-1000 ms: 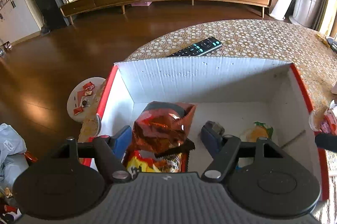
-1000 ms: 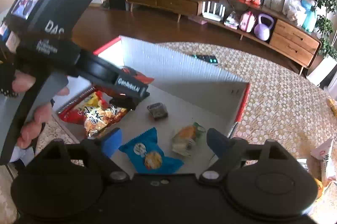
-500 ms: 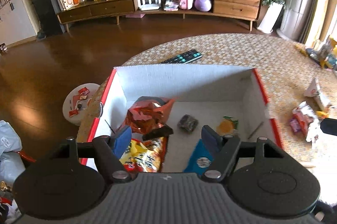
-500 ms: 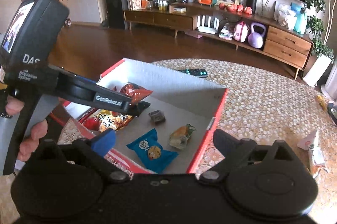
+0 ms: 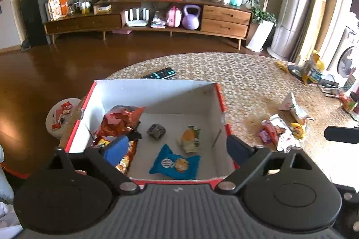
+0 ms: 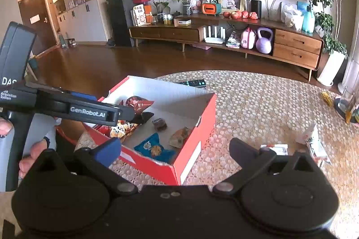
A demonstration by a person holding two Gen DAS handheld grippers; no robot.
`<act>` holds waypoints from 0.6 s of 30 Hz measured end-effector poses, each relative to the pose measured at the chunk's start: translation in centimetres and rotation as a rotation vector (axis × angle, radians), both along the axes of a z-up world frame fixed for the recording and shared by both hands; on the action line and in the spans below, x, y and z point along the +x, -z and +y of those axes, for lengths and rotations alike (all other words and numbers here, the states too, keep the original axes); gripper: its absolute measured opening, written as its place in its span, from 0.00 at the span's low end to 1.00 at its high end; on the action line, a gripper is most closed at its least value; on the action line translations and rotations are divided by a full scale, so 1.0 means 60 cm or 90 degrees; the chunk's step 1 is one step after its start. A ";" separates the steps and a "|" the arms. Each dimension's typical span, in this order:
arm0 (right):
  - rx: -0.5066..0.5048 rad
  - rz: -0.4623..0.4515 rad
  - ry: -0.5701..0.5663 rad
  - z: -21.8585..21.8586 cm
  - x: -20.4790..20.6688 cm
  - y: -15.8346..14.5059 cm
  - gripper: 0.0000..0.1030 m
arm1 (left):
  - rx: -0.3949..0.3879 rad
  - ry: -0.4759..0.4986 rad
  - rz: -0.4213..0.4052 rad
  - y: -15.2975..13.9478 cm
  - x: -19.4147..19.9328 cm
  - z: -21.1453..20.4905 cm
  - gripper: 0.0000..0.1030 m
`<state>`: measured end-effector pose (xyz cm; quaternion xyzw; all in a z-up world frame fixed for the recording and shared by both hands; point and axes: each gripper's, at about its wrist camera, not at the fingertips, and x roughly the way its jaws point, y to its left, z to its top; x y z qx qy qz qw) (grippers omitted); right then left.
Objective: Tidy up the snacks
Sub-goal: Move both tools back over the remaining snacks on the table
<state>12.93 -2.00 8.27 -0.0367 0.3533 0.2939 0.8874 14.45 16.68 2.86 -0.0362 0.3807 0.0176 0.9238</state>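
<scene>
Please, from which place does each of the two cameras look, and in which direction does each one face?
Left wrist view: sits on the left tongs, looks down into the red box; shows its own open fingers.
Right wrist view: sits on the right tongs, faces the box's right corner; shows its open fingers, the left tongs and a hand.
Both share the box, blue snack packet, remote and table.

Black left claw marked "GenRobot.AI", grey handle, blue pad, round black pivot discs, silver screws
</scene>
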 end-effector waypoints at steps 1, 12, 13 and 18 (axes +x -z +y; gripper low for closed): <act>0.002 -0.002 0.002 -0.010 -0.003 0.000 1.00 | -0.001 0.005 -0.003 -0.001 -0.004 -0.007 0.97; 0.035 -0.043 0.054 -0.133 -0.029 -0.009 1.00 | -0.020 0.058 -0.018 -0.010 -0.027 -0.097 0.97; 0.029 -0.046 0.064 -0.145 -0.028 -0.010 1.00 | -0.023 0.065 -0.017 -0.010 -0.029 -0.108 0.97; -0.007 -0.057 0.096 -0.194 -0.027 -0.004 1.00 | -0.049 0.098 -0.009 -0.003 -0.022 -0.158 0.97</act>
